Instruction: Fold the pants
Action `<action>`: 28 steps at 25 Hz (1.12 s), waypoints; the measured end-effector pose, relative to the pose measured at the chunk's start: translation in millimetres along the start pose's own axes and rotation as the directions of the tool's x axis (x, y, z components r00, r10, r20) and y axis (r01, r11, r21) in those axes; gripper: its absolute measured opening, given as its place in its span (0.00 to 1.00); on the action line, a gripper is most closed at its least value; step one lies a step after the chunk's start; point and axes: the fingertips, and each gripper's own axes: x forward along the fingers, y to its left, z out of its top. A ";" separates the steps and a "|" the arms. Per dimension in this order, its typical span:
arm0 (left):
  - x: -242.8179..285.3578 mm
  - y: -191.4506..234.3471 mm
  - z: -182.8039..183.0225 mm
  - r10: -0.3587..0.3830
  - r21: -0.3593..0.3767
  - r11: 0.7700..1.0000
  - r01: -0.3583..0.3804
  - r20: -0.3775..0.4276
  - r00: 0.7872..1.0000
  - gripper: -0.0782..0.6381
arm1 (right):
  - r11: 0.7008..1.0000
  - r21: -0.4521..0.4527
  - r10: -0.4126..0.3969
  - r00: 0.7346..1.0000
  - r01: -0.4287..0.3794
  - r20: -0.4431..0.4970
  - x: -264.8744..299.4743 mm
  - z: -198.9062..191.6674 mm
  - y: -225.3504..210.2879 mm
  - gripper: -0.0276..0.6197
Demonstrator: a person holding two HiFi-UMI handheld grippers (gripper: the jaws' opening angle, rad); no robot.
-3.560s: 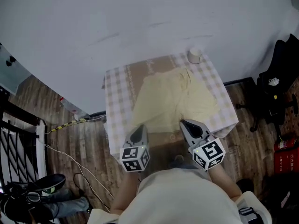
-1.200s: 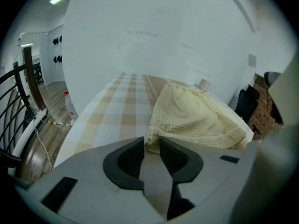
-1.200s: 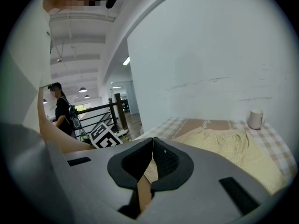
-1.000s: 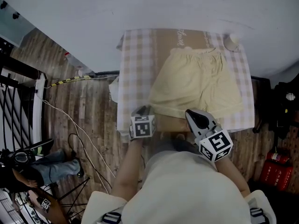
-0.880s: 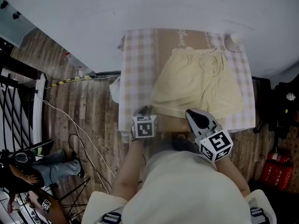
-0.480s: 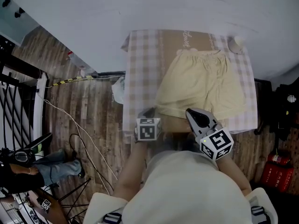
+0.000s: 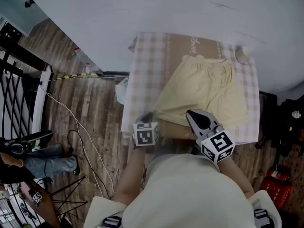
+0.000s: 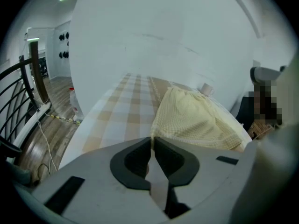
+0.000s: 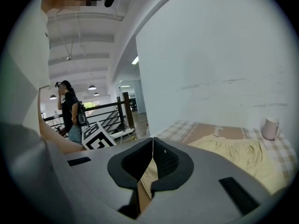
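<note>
Pale yellow pants [image 7: 204, 91], short-legged, lie flat on the checked table [image 7: 142, 75], waistband toward the wall. My left gripper [image 7: 147, 118] is at the near left hem corner. In the left gripper view its jaws [image 8: 153, 140] have just been closing, and the pants' [image 8: 191, 120] hem corner is pinched at their tips. My right gripper [image 7: 192, 114] is at the near hem further right. In the right gripper view its jaws [image 9: 153, 141] meet, with yellow cloth showing in the gap behind the tips; the rest of the pants [image 9: 243, 160] lies beyond.
A white cup [image 7: 242, 55] stands at the table's far right corner, close to the waistband. The white wall runs behind the table. A black railing [image 7: 19, 80], cables and a person [image 7: 28, 160] are on the wooden floor at left; a red extinguisher [image 7: 273, 194] is at right.
The left jaws, open a second ago, now pinch the hem corner. Both grippers stay at the near hem while the head view has drifted, moving the table a little in the picture.
</note>
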 end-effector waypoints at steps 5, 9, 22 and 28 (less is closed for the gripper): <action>-9.5 -7.1 10.4 0.068 -0.113 0.992 -0.060 0.070 0.995 0.13 | 1.000 -0.013 0.013 1.000 -0.013 0.026 -19.6 3.6 -31.7 0.05; -15.5 -17.9 19.4 0.123 -0.197 0.975 -0.099 0.113 0.986 0.13 | 0.999 -0.020 0.027 0.999 -0.026 0.040 -38.0 2.2 -57.6 0.05; -18.2 -113.7 39.5 0.167 -0.232 0.965 -0.124 0.173 0.971 0.13 | 1.000 0.025 0.007 0.997 -0.009 0.079 -111.5 -13.1 -144.3 0.05; -9.0 -170.7 49.1 0.126 -0.194 0.977 -0.086 0.203 0.971 0.13 | 0.999 0.034 -0.001 0.995 -0.002 0.100 -139.2 -19.3 -175.6 0.05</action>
